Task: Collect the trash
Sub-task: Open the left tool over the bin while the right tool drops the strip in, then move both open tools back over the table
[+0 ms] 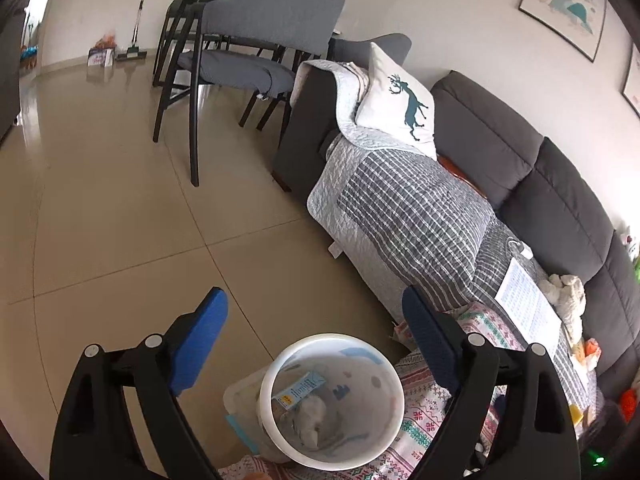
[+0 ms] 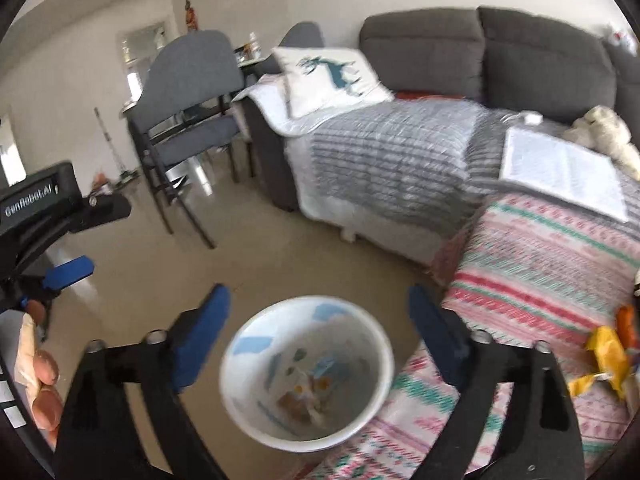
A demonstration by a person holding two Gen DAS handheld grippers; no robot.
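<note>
Both grippers hung over the round white plastic trash bin [image 1: 332, 398], which stood on the floor below and between each pair of fingers, against the patterned pink blanket [image 2: 552, 264], likely for easy drops. Left gripper [image 1: 316, 312] and right gripper [image 2: 320, 304] were spread wide, holding nothing. Only the right view showed the crumpled yellow wrapper [image 2: 606, 356] right of its fingers, probably next.

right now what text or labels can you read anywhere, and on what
"GenRobot.AI": on the black body of the left gripper, seen from the right wrist view.
Printed sheet on the sofa: too small to read.
Blue packet in the white bin: print too small to read.
</note>
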